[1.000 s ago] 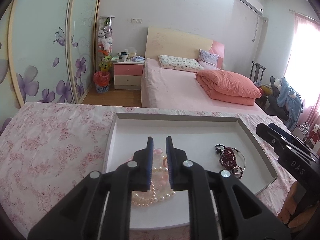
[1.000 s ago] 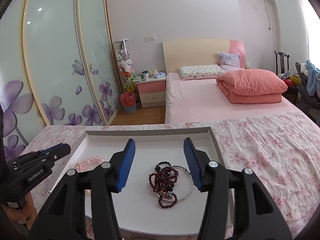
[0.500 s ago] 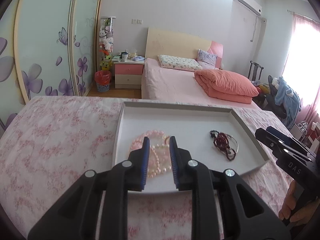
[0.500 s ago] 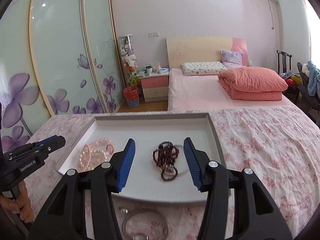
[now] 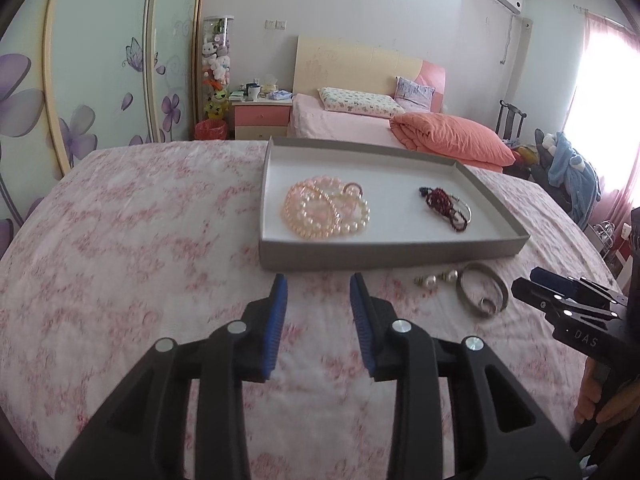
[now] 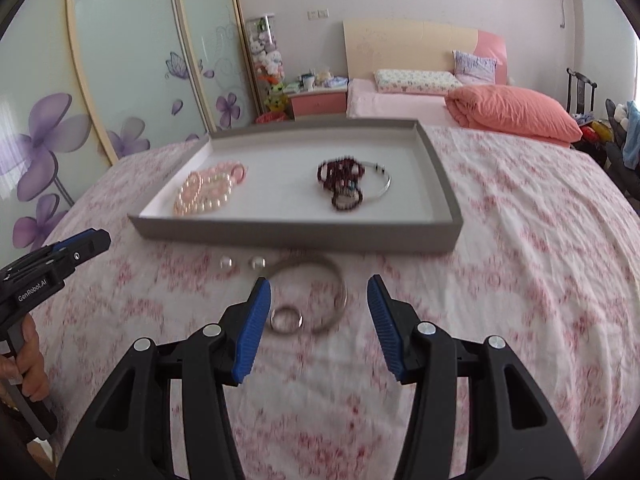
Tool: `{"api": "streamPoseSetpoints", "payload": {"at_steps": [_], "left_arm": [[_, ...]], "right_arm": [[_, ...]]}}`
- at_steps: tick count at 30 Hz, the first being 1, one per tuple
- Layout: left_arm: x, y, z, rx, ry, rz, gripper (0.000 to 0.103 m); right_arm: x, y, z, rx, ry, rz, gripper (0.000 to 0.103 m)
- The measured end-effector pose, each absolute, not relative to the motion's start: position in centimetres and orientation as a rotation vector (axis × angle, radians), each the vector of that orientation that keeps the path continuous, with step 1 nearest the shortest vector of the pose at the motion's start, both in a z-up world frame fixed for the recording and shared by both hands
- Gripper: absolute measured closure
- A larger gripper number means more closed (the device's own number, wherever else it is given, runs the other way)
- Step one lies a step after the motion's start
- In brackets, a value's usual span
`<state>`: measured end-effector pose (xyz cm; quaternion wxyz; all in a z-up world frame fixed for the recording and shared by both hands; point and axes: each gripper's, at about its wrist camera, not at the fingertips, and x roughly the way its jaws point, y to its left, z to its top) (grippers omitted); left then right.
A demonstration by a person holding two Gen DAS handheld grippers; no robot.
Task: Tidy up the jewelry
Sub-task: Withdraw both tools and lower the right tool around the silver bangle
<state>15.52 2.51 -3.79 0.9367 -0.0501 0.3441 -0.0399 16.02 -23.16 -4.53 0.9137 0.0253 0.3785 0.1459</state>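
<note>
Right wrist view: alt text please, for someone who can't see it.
The open right gripper hovers over a silver bangle and small ring lying on a pink floral bedspread, nothing between its pads. Beyond sit two pearl earrings and a grey tray holding pearl strands and dark red beads.

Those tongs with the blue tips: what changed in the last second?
Both tongs backed out of the grey tray toward the near cloth. The left tongs are opening with nothing between them; the right tongs, still open, now frame the silver bangle and ring. The pearls and dark beads stayed put.
</note>
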Motion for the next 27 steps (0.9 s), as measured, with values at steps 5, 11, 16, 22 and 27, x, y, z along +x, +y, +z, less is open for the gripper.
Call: {"api": "streamPoseSetpoints", "payload": {"at_steps": [5,11,16,22,27], "left_arm": [[15.1,3.0,-4.5,-0.112,0.713,-0.063,0.067],[15.3,3.4,-4.9,-0.126,0.726,-0.048,0.064],[15.4,3.3,-5.2,-0.124,0.736,-0.049,0.063],[15.5,3.3,-5.2,-0.119,0.736,-0.049,0.06],[15.5,3.1,-5.3,-0.116,0.739,-0.052,0.06]], "right_arm": [[16.0,-22.5,-5.4,0.038,0.822,0.289,0.051],[16.8,-21.8,-5.9,0.012,0.85,0.259,0.029],[17.9,-20.8,-6.3,-0.018,0.874,0.247,0.021],[19.4,-19.9,-6.6,-0.033,0.896,0.231,0.02],[20.1,-19.9,-6.8,-0.034,0.907,0.215,0.02]]}}
